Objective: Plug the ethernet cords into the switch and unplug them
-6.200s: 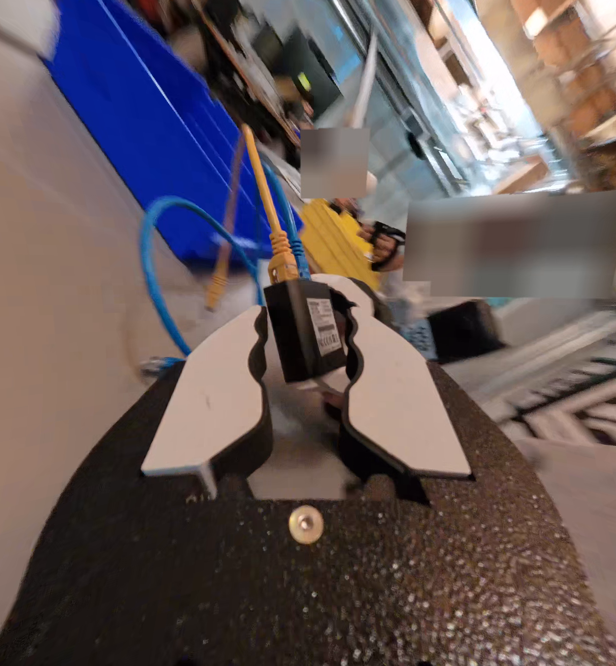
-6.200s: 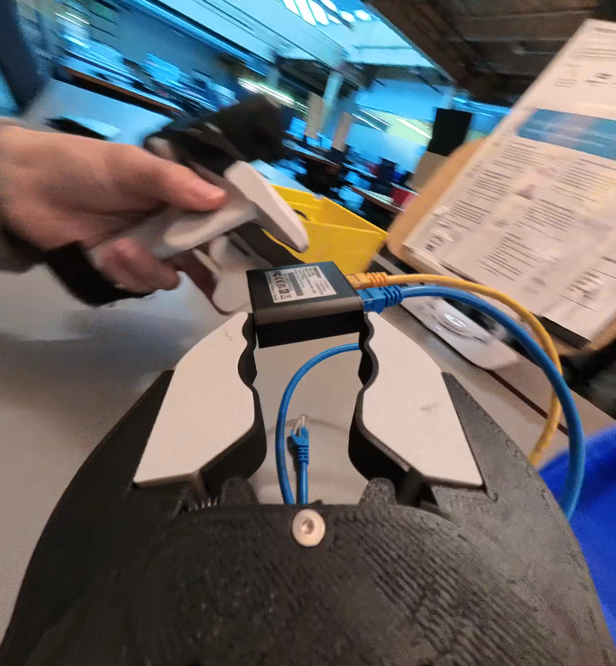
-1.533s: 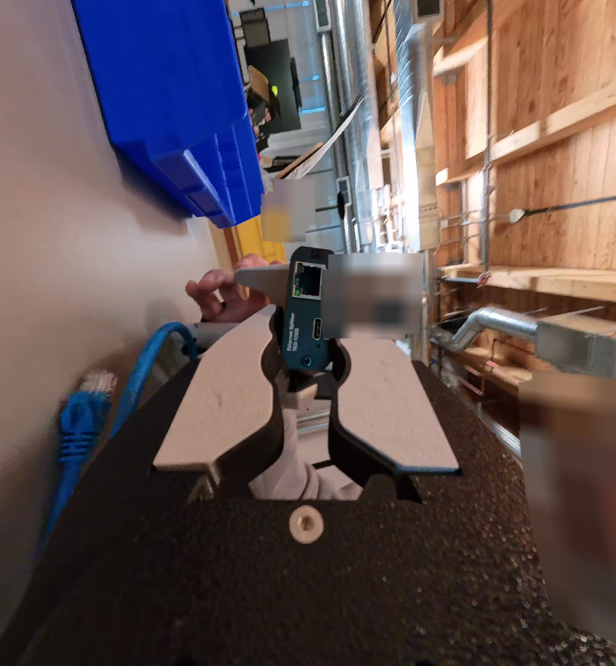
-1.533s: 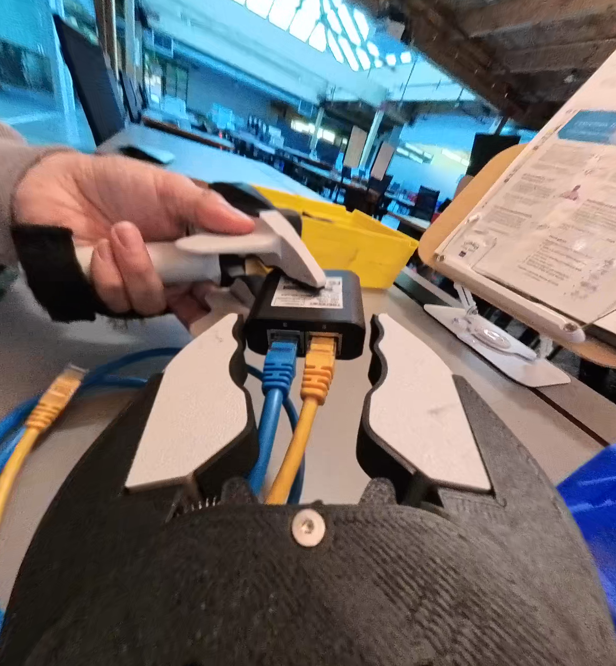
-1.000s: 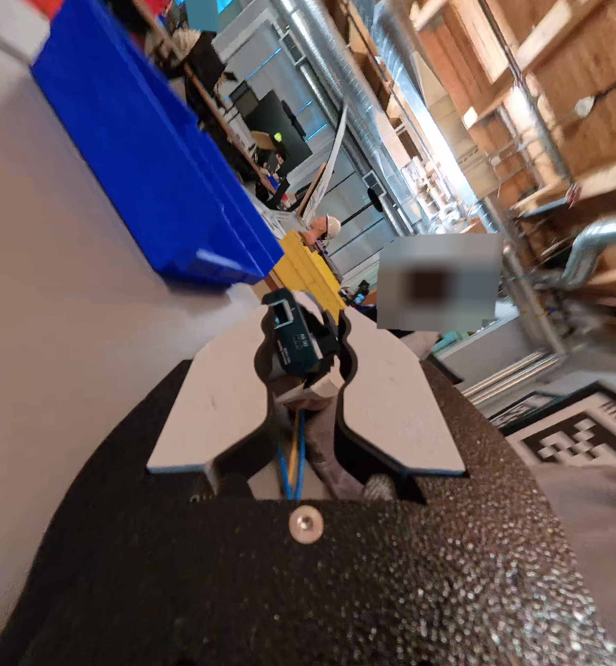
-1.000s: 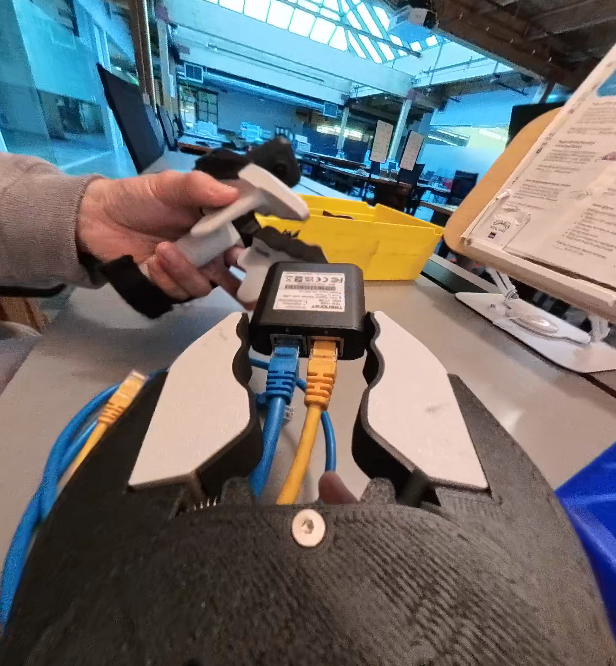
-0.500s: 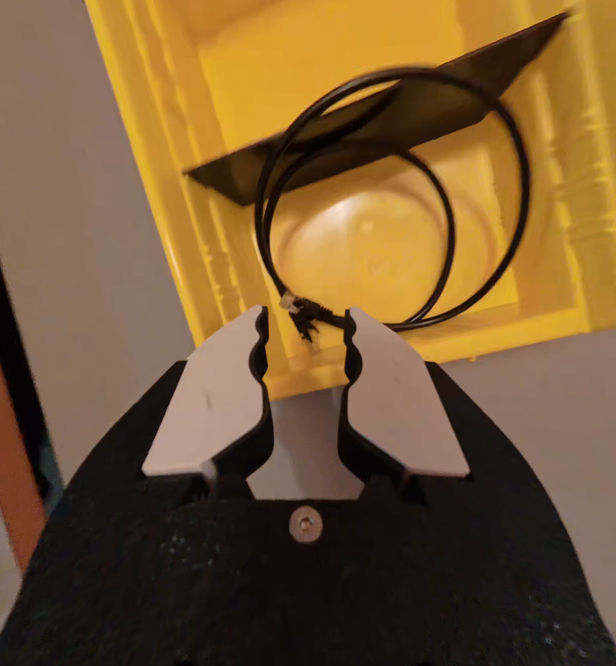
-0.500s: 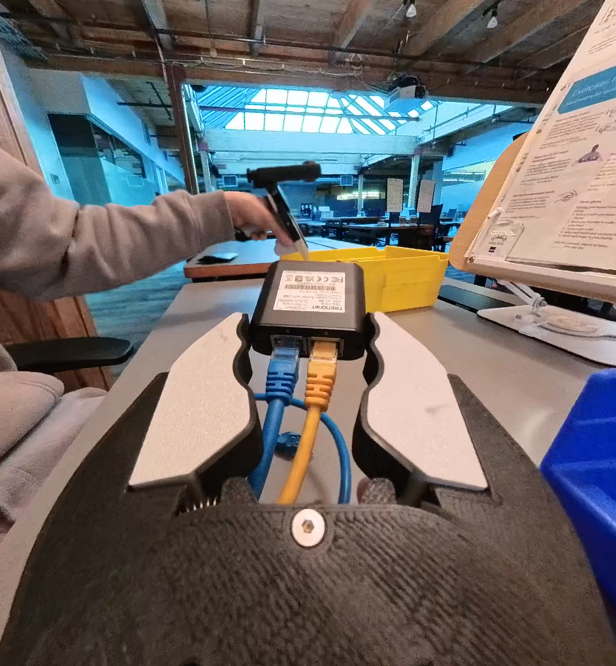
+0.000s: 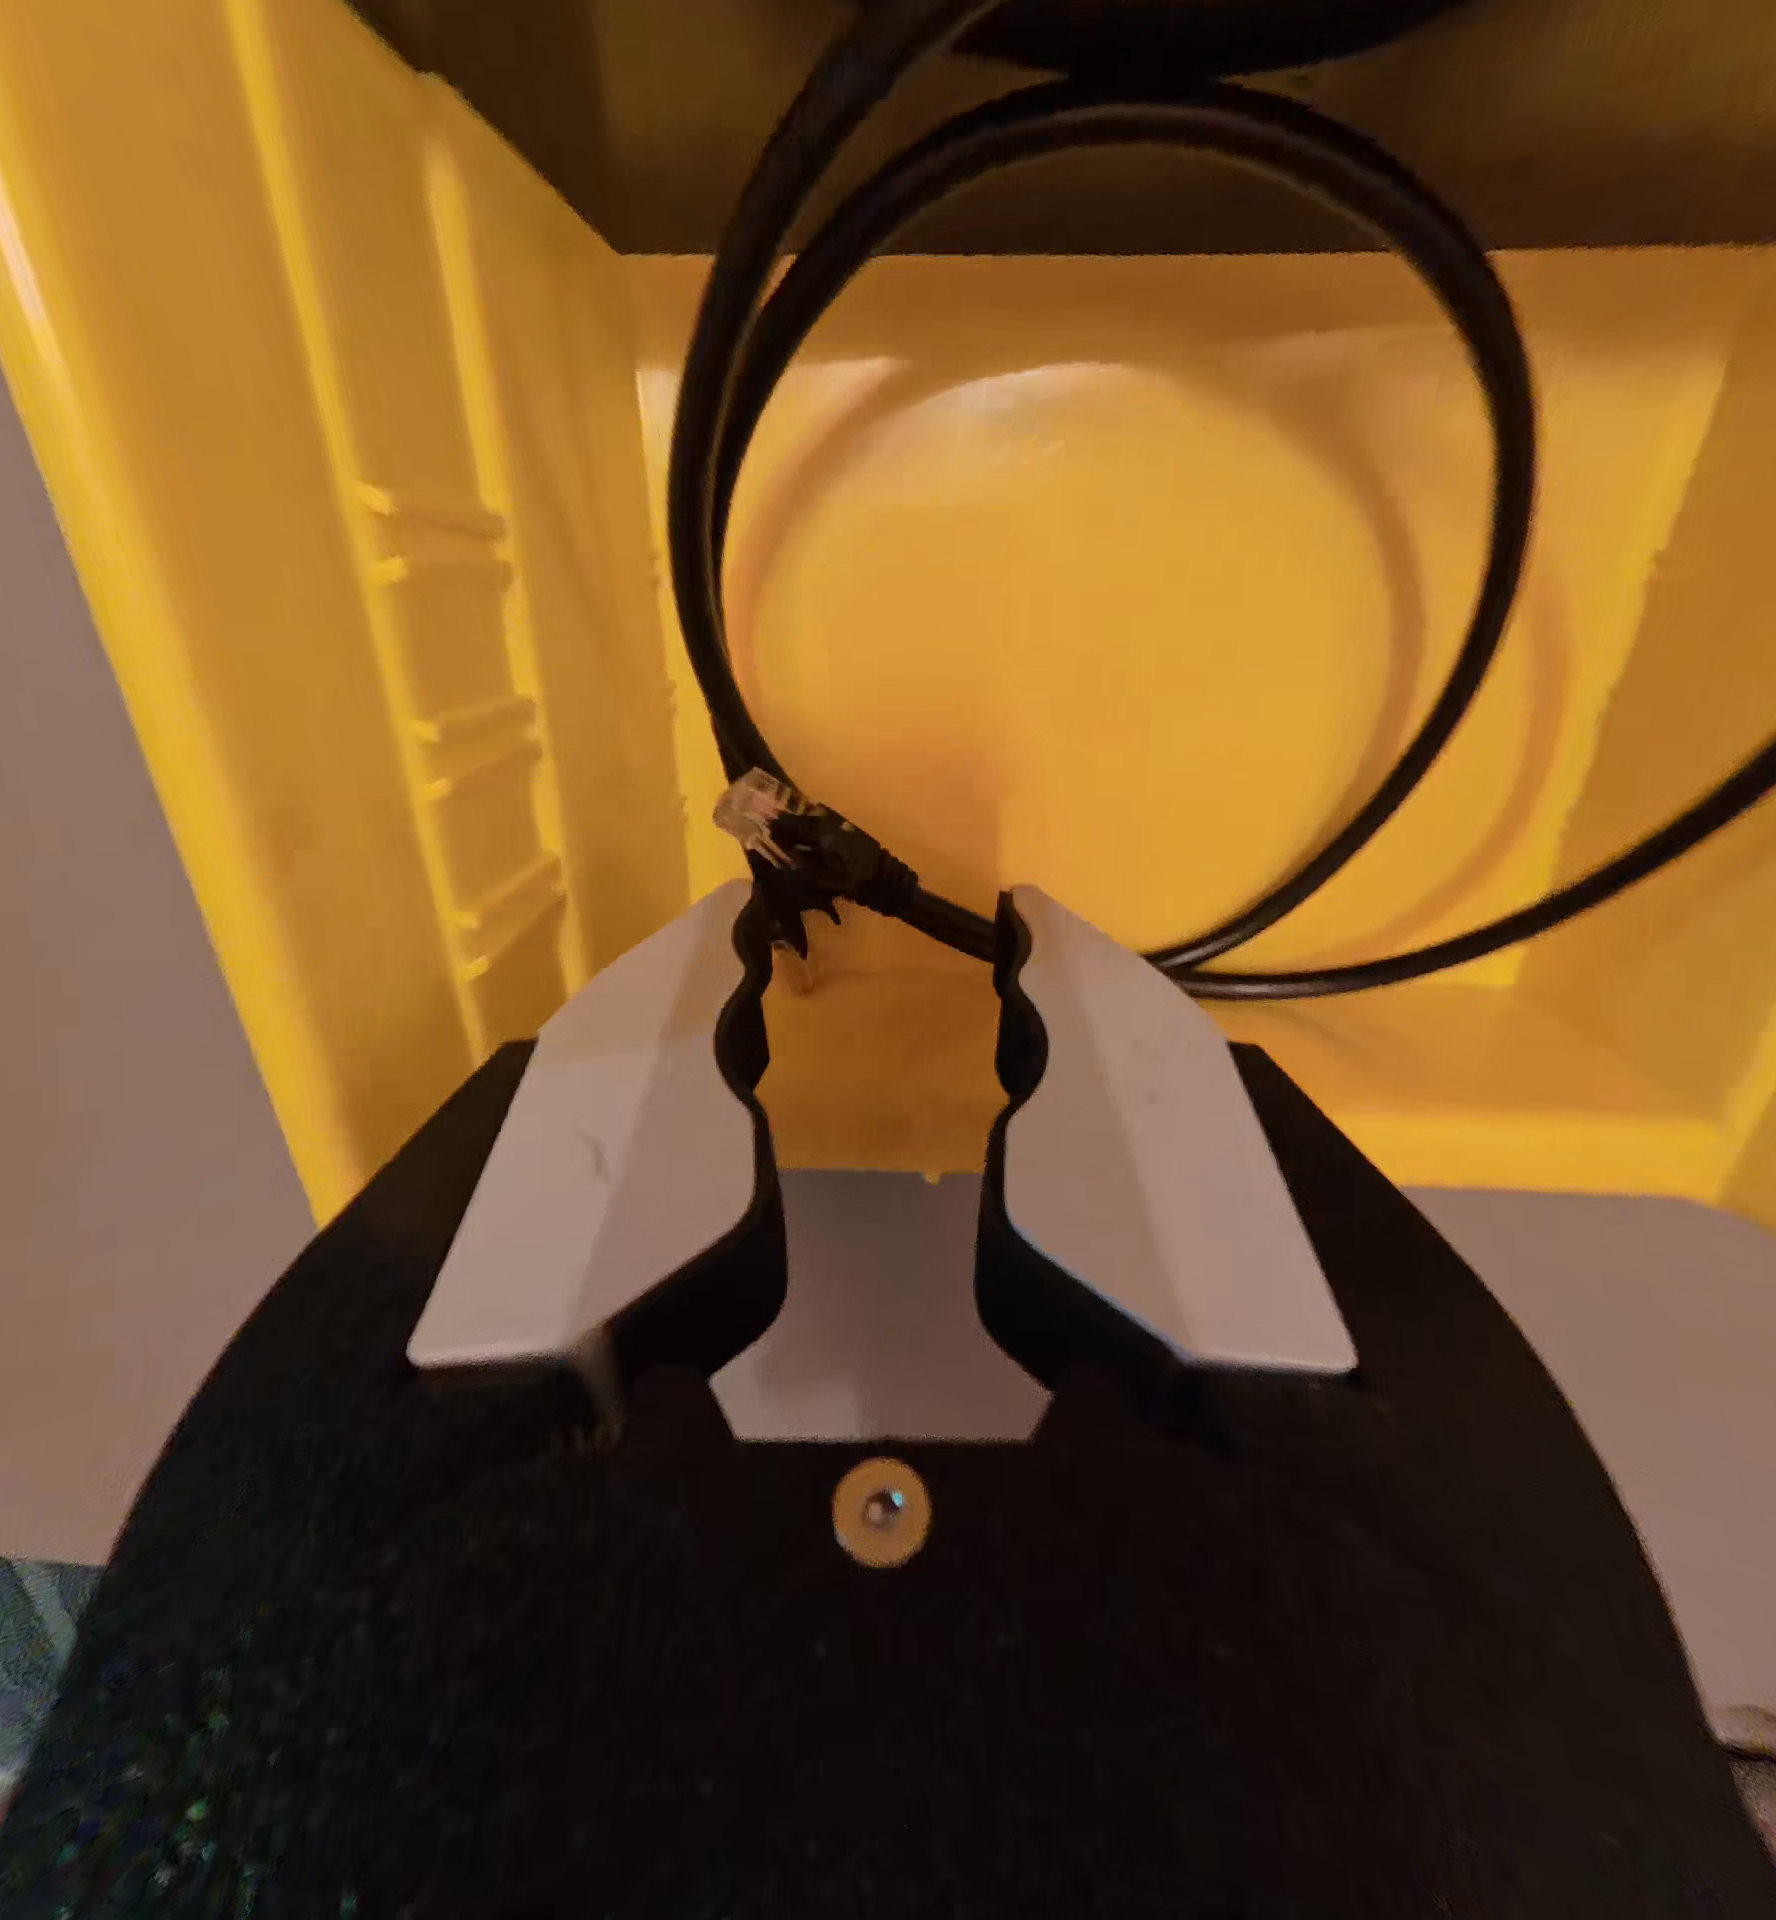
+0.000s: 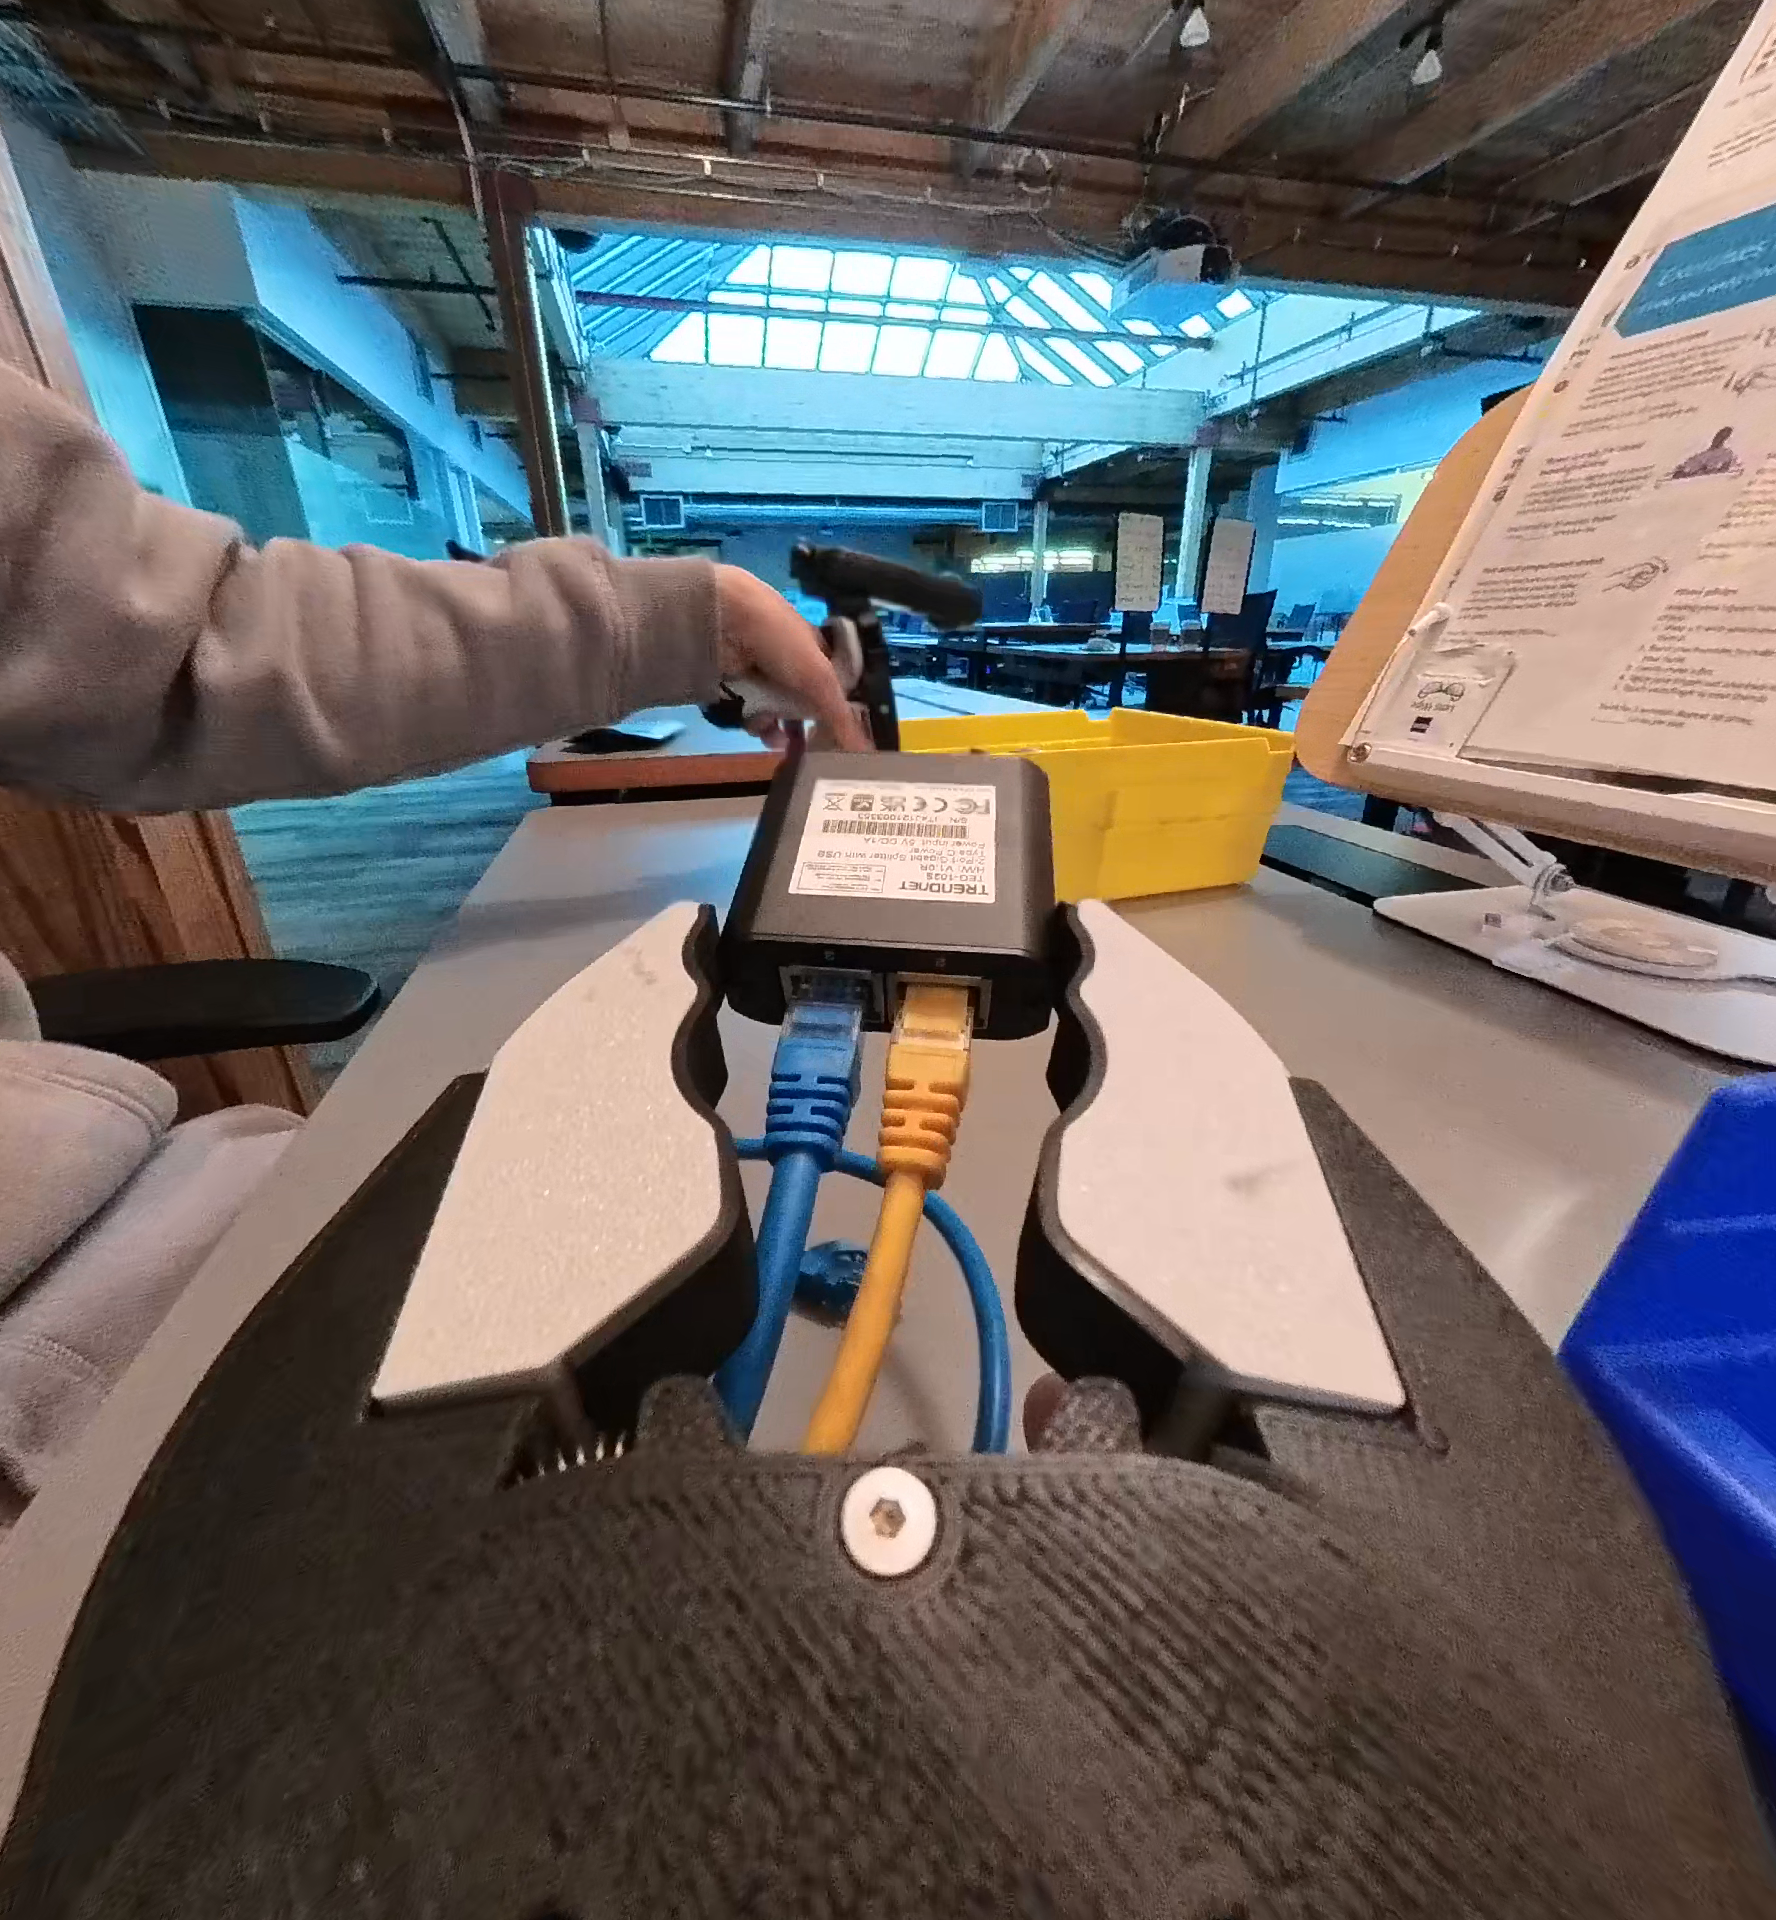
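Observation:
My right gripper (image 10: pixel 889 925) is shut on a small black switch (image 10: pixel 889 831), held just above the grey table (image 10: pixel 1383 1039). A blue cord (image 10: pixel 816 1060) and a yellow cord (image 10: pixel 925 1060) are plugged into its two near ports and run back under the gripper. My left gripper (image 9: pixel 879 914) is open, reaching down into a yellow bin (image 9: pixel 344 623). A coiled black ethernet cord (image 9: pixel 1279 239) lies in the bin. Its clear plug (image 9: pixel 759 816) sits just past my left fingertip, and the cord crosses the gap between the tips. The left gripper also shows far off in the right wrist view (image 10: pixel 868 665).
The yellow bin (image 10: pixel 1154 810) stands at the table's far end. A blue bin (image 10: pixel 1736 1351) is close on the right. A tilted document stand (image 10: pixel 1611 540) with a white base stands at the back right. A person's grey sleeve (image 10: pixel 292 665) reaches across the left. Some 45 cm of space lies between my two pairs of fingers.
My left gripper has dropped closer into the yellow bin, so the black cord's plug end now lies at its fingertips. The right gripper still holds the switch with both cords plugged in.

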### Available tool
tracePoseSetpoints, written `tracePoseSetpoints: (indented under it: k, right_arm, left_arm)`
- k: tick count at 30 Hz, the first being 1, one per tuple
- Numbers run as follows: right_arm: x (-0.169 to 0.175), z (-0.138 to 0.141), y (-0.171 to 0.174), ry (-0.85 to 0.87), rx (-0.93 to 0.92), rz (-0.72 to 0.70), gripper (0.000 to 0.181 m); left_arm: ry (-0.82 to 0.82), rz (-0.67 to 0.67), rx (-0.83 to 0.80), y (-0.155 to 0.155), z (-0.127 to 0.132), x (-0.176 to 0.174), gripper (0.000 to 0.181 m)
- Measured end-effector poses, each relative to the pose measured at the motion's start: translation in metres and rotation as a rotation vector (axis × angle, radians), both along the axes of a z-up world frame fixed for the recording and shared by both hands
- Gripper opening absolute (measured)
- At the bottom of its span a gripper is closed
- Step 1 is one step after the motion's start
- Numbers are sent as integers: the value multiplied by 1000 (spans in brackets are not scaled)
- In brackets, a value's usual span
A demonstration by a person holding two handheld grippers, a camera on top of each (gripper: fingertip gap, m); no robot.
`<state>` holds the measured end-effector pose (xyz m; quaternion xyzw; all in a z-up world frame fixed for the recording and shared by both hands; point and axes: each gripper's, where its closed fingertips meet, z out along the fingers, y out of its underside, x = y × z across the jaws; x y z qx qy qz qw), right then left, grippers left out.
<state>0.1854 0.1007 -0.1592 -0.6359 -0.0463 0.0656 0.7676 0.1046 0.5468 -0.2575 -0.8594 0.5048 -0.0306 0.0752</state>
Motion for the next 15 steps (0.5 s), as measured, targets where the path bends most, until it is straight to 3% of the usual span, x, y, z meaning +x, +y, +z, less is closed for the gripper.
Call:
tracePoseSetpoints:
  k: [1,4,6,10,12,15]
  right_arm:
    - [0,1,-1,1,6,1,61]
    - [1,3,-4,13,28,3,61]
    - [2,4,-6,28,42,12,61]
    - [1,7,-9,35,69,33,61]
    - [0,8,-12,33,84,42,61]
    - [0,10,-14,38,102,58,61]
  left_arm:
    - [17,29,-22,0,-5,-1,39]
    - [61,33,-46,-4,-15,1,42]
    - [74,20,-7,0,-14,5,28]
    - [17,-86,77,2,-5,18,23]
    - [-46,-136,164,2,18,26,12]
    - [-160,-232,363,-1,77,37,2]
